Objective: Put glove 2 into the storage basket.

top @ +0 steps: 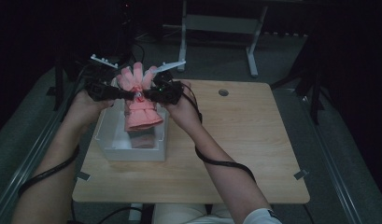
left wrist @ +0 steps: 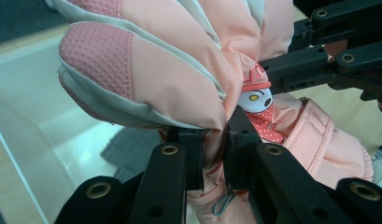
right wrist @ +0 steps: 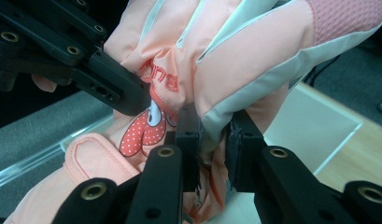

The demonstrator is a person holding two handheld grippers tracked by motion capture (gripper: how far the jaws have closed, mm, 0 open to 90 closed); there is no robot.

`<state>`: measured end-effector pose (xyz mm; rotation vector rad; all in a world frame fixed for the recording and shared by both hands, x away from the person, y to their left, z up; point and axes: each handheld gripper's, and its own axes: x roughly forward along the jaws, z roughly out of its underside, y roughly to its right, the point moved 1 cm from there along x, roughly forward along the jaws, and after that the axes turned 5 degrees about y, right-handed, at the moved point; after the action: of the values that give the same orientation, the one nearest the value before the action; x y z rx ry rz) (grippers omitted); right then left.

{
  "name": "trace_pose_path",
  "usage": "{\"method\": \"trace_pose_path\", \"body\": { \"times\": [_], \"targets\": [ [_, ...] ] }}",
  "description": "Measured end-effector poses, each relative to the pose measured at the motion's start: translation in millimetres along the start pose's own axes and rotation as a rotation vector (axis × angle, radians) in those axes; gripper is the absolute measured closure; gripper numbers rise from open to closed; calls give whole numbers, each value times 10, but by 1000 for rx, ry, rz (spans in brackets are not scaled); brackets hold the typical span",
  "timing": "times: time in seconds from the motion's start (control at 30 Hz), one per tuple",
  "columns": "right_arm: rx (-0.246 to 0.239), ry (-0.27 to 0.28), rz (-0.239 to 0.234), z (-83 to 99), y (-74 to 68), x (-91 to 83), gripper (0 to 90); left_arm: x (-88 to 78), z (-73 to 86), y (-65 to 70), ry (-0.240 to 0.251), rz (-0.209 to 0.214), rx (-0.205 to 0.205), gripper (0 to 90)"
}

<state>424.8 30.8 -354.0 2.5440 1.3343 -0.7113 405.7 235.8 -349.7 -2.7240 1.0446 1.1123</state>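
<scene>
Black jaws clamp pink ski glove (left wrist: 170, 70)

Left gripper (top: 125, 94) and right gripper (top: 149, 95) both pinch it — held above white box (top: 132, 151), probably for lowering inside.

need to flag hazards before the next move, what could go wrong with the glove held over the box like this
1. Both grippers, left and right, pinch only small folds of the pink glove; a fold could slip out and drop it.
2. The two grips sit close together mid-glove, so the cuff hangs loose and may catch the white box rim.
3. The jaws nearly meet and might collide.
</scene>
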Motion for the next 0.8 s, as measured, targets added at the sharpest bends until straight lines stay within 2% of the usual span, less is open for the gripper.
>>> {"method": "trace_pose_path", "body": {
  "times": [0.03,0.07,0.1,0.13,0.17,0.2,0.23,0.27,0.33,0.37,0.4,0.43,0.47,0.53,0.67,0.77,0.8],
  "targets": [
    [0,0,0,0,0,0,770,0,0,0,0,0,0,797],
    [5,-28,2,72,13,122,770,95,100,-94,-10,11,-15,797],
    [2,-45,1,110,16,185,770,95,100,-94,-10,11,-15,797],
    [2,-55,4,148,25,247,770,195,213,-183,-7,29,-14,797],
    [5,-72,7,185,35,309,770,195,213,-183,-7,29,-14,796],
    [11,-90,5,229,39,374,770,301,321,-270,-19,37,-31,796],
    [10,-104,8,277,48,438,770,301,321,-270,-19,37,-31,797],
    [12,-119,9,326,52,502,770,407,421,-361,-41,50,-52,796],
    [26,-146,6,420,69,620,770,455,464,-398,-50,53,-62,796],
    [26,-146,6,420,69,620,770,499,504,-432,-65,54,-66,796],
    [30,-176,11,495,63,721,770,570,567,-479,-87,51,-82,796],
    [30,-176,11,495,63,721,770,570,567,-479,-87,51,-82,796],
    [27,-201,16,543,53,795,770,615,612,-508,-109,45,-86,795],
    [29,-212,17,560,43,823,770,632,626,-517,-126,42,-90,795],
    [35,-261,23,629,19,936,769,715,618,-502,-210,-15,-66,792],
    [42,-275,26,630,21,961,769,729,620,-518,-221,-31,-68,786],
    [46,-296,29,618,22,989,765,758,621,-502,-236,-61,-54,785]
  ]
}}
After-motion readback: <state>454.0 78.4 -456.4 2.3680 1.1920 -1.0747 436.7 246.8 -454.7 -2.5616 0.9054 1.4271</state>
